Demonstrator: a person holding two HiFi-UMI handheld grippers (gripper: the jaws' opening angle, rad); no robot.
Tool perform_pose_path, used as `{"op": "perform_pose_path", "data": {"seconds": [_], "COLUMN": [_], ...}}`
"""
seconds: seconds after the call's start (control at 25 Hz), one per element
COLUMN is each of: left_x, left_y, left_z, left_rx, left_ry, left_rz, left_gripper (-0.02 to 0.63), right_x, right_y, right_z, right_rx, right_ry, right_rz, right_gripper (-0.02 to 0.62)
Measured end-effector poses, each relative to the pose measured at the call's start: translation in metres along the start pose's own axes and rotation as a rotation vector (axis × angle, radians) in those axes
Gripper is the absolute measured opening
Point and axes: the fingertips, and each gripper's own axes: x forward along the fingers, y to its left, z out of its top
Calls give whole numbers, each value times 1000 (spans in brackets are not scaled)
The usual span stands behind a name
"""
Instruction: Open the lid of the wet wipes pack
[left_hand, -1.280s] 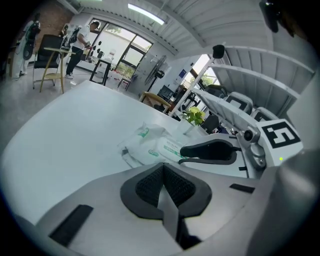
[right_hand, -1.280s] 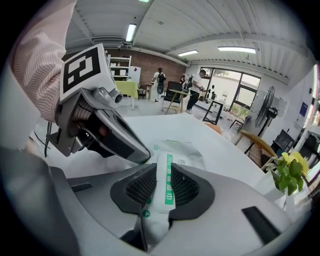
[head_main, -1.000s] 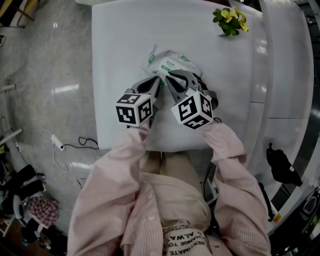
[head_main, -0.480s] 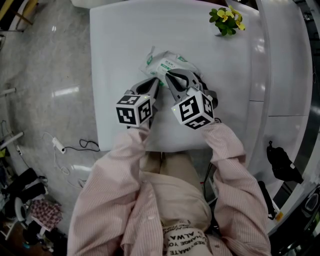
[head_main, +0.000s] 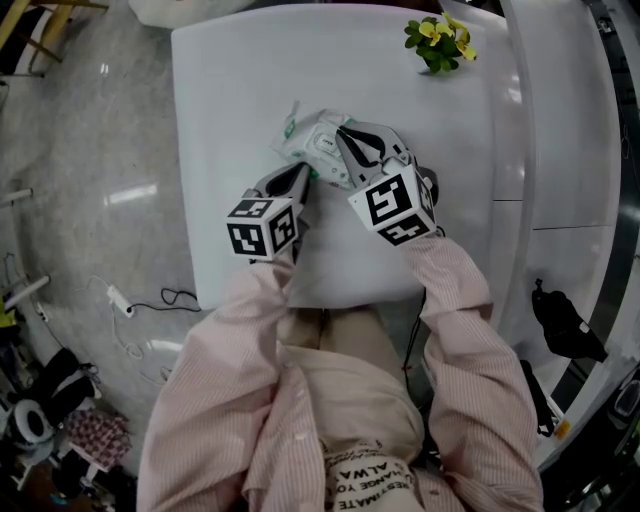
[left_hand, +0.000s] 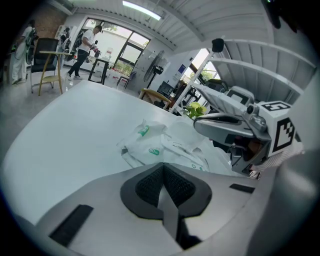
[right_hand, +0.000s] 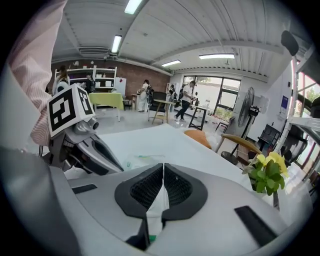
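The wet wipes pack (head_main: 322, 140), white with green print, lies crumpled in the middle of the white table (head_main: 240, 90). My left gripper (head_main: 303, 176) is at the pack's near left edge. In the left gripper view its pads (left_hand: 150, 185) meet on a thin grey strip of the pack's film, and the rest of the pack (left_hand: 165, 145) shows beyond. My right gripper (head_main: 347, 137) reaches over the pack's top. Its jaws are closing, and the pads (right_hand: 147, 187) press on the white lid flap (right_hand: 159, 210), which has green at its lower end.
A small pot of yellow flowers (head_main: 435, 40) stands at the table's far right corner. The table's left edge drops to a grey floor (head_main: 90, 150). A curved white counter (head_main: 560, 150) runs along the right side. People and chairs are far off in the room.
My right gripper has risen and shifted a little toward the far side with the flap in its jaws. The left gripper has stayed where it was.
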Motion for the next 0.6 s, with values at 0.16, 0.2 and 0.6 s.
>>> {"op": "perform_pose_path", "data": {"seconds": [0.16,0.2,0.6], "left_x": [0,0,0], "left_y": [1,0,0], "left_z": [0,0,0], "left_rx": [-1,-2,-1], "left_ry": [1,1,-1], "left_rz": [2,1,1], "left_gripper": [-2,-2,-2], "right_x": [2,3,15], "right_y": [-11,-15,-39], "right_z": [-2,-2,-17], "right_rx": [20,30,132], "right_ry": [-8,-9,1], "right_rz": [-24,-28,-73], "right_gripper": [6,6,8]}}
